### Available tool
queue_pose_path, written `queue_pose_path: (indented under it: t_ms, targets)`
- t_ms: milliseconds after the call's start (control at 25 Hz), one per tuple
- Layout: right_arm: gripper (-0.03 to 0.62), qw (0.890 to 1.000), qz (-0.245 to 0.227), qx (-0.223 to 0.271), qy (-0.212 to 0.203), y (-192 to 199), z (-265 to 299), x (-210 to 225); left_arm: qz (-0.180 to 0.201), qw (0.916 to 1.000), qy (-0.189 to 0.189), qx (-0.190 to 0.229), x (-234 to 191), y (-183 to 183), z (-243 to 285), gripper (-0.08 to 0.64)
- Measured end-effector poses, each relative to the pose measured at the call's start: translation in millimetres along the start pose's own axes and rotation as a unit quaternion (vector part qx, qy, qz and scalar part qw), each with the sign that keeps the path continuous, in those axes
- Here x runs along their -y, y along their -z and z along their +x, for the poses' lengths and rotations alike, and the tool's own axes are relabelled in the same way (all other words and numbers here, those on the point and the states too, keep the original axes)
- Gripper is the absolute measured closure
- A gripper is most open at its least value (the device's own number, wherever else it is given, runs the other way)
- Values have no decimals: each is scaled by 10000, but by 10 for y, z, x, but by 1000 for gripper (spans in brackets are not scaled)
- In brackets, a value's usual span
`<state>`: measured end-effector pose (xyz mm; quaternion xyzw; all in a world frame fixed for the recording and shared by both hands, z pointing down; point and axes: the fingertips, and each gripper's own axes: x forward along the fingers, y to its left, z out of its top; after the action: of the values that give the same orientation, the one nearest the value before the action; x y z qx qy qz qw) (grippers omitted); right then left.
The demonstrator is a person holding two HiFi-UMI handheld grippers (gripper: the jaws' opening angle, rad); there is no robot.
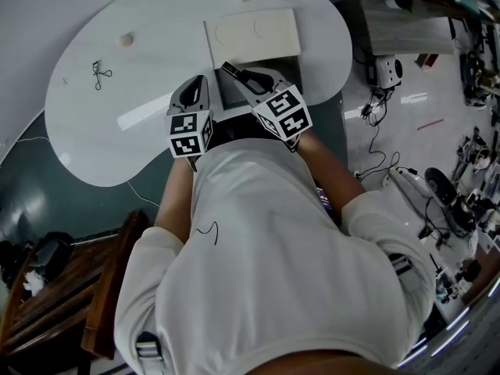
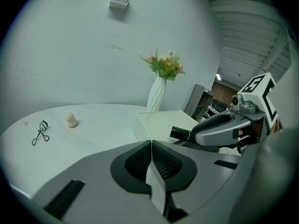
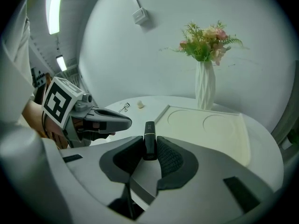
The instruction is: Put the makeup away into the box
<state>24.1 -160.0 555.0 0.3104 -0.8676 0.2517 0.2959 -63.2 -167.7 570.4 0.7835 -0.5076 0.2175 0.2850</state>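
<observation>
So far I am only gripping a black lipstick tube in my right gripper, near the cream box; my left gripper is riding closed on nothing, while the eyelash curler and makeup sponge are lying out on the white table

I see a slim black makeup tube with a thin gold band. It stands nearly upright, pinched between the pads of my right hand-held gripper. The cream box lies flat just beyond it, with two shallow round recesses in its top. Well off to the left on the bench lie a black eyelash curler and, farther back, a small beige sponge, apart from each other.
</observation>
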Motion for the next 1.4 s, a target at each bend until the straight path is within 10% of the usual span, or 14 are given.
queue_pose_path:
  t_ms: [400,800,1400]
  targets:
    - [500,9891,-773,-549,-1130,237,-17,-57,-550,9978,-362,-107,31,250,-18,538]
    - [500,9505,-1841,-1341,-2115,521,-12,-74,-1053,9918,-713,-154,22,531,-160,538]
    - [500,9273,-2357,-1974,-2133,867,137,0,-1158,9891,-874,-237,50,673,-265,538]
